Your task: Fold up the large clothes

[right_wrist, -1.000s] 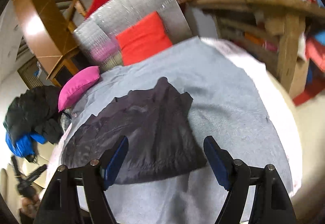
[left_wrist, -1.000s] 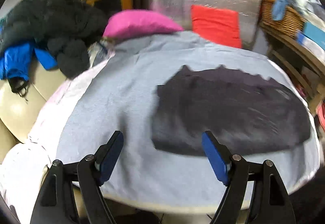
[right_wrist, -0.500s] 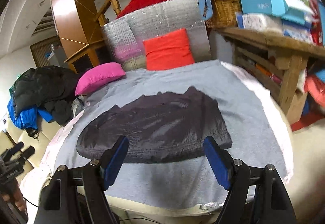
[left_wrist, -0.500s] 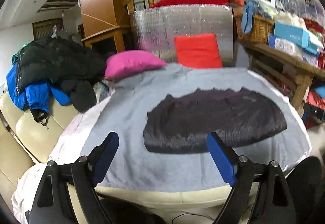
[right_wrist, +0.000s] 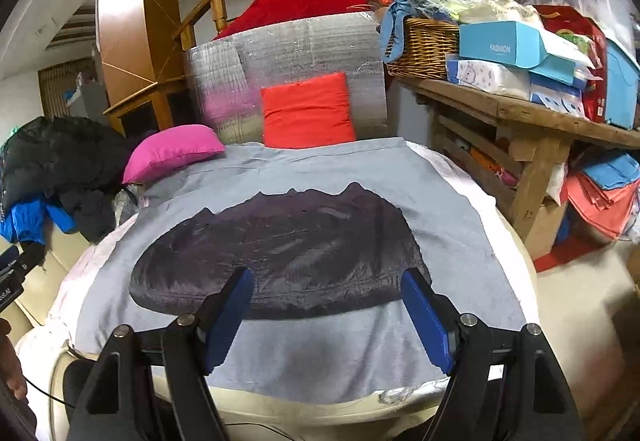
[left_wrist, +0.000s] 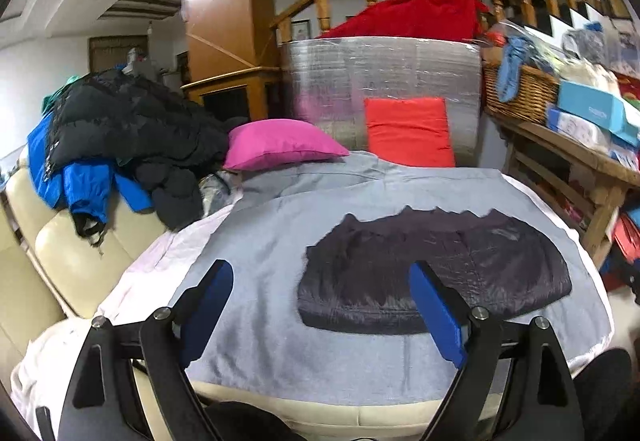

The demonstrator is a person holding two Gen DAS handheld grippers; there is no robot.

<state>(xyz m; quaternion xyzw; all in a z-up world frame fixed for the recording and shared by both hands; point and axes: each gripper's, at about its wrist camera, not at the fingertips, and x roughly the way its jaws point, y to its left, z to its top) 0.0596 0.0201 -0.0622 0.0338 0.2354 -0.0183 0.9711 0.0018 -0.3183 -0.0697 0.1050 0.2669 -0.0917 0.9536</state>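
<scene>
Both grippers have drawn back and lifted away from the dark jacket (left_wrist: 434, 277) since a second ago: then the views looked steeply down on it at close range, and now the whole room shows above it. The left gripper (left_wrist: 320, 311) has its jaws spread wide with nothing between them, having just been opening a little further; the right gripper (right_wrist: 328, 315) also stands wide open and empty, unchanged in width. The jacket lies folded into a flat, compact oblong on the grey blanket (left_wrist: 260, 241), right of centre in the left view and in the middle of the right view, with neither gripper touching it.

Judging by that, the fold on this garment looks finished or close to it, and the hands are backing off, perhaps to check it or to fetch the next piece.

More clothes wait at the left of both frames: a heap of black coats (left_wrist: 120, 125) with a blue jacket (left_wrist: 76, 177) hanging from it, piled on a cream sofa (left_wrist: 72, 257). A pink cushion (left_wrist: 280, 143) and a red cushion (left_wrist: 408, 131) sit at the blanket's far edge, against a silver foil panel (left_wrist: 380, 69). At the right, a wooden shelf (right_wrist: 520, 113) carries a wicker basket (right_wrist: 424, 45) and boxes. Nothing lies between the grippers and the folded jacket; the cushions only crowd the far side, should a larger garment need spreading there.
</scene>
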